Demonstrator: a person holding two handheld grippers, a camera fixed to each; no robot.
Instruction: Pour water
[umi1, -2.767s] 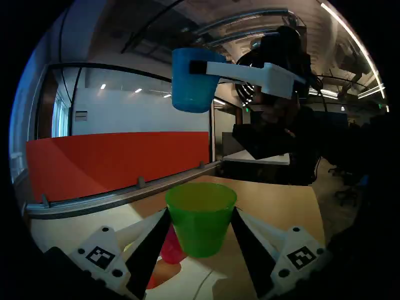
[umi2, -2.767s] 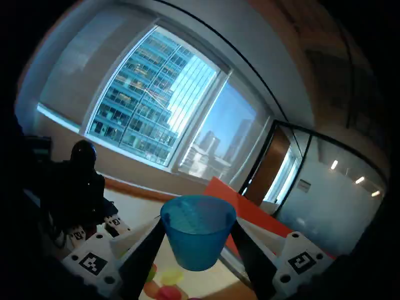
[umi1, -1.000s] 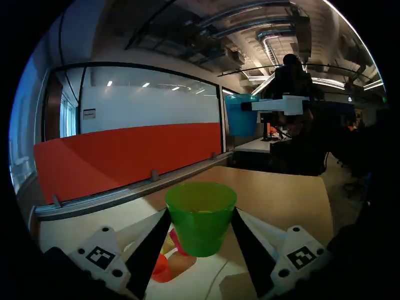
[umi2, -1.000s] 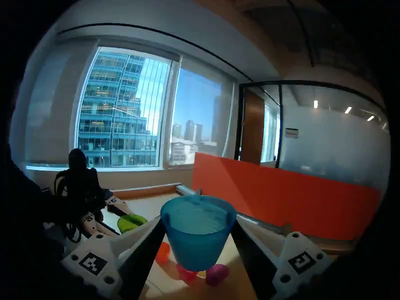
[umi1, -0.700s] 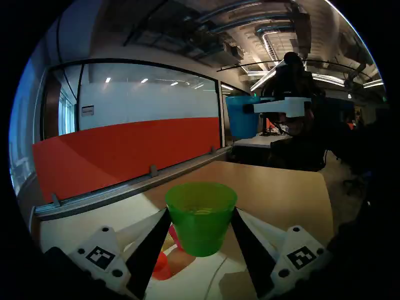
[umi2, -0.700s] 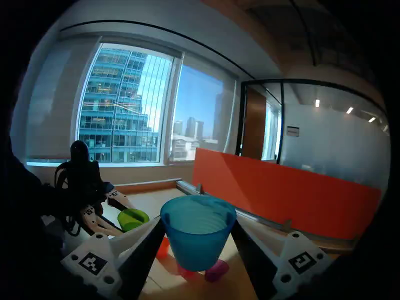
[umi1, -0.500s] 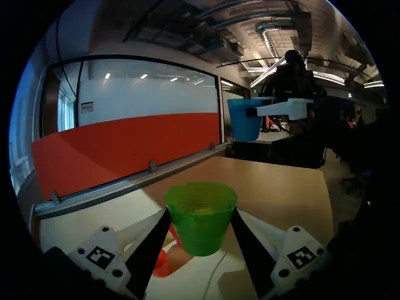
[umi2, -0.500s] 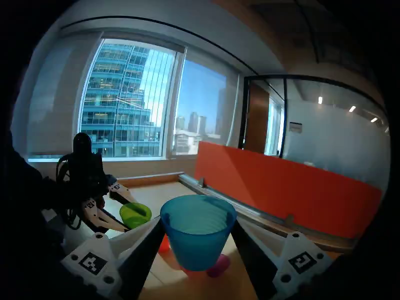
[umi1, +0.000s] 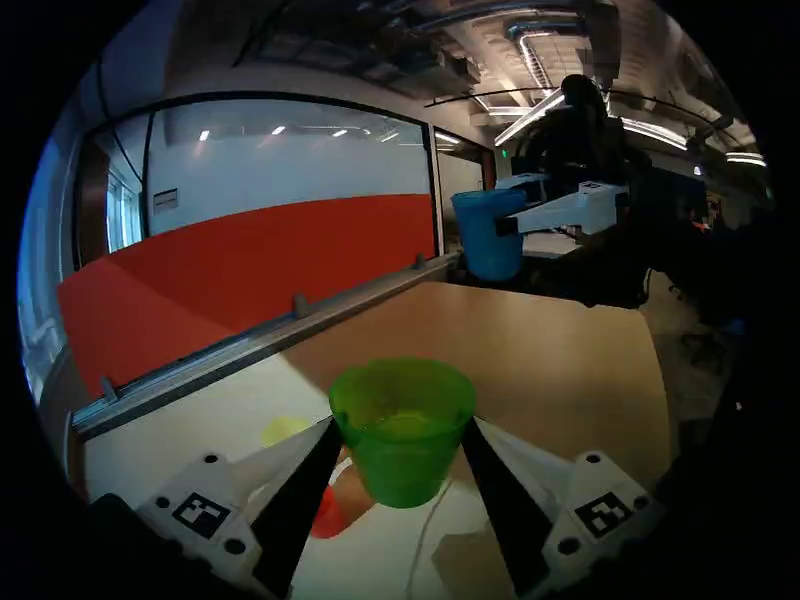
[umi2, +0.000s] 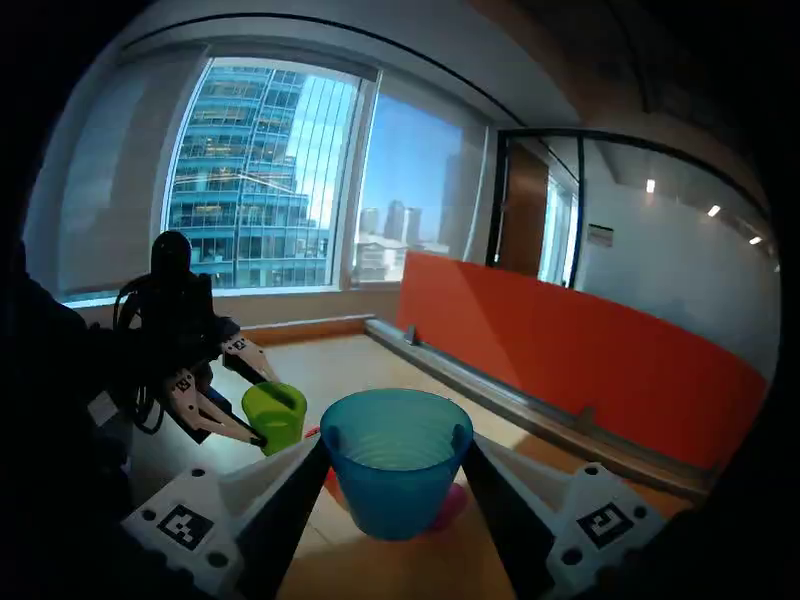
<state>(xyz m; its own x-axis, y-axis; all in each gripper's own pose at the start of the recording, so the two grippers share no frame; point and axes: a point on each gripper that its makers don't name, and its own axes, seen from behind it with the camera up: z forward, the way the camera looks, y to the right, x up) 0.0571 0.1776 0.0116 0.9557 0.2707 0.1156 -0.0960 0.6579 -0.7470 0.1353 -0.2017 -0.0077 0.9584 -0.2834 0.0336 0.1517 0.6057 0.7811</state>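
A pale wooden table (umi1: 540, 350) runs along an orange partition (umi1: 250, 260), with a metal rail (umi1: 300, 318) at the partition's foot. On the tabletop sit a small yellow piece (umi1: 283, 431), a red one (umi1: 325, 515) and a pink one (umi2: 452, 503). A wide window (umi2: 260, 180) shows tower blocks under a blue sky.

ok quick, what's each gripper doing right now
Left gripper: closed, both fingers on the green cup.
Right gripper: closed, both fingers on the blue cup.
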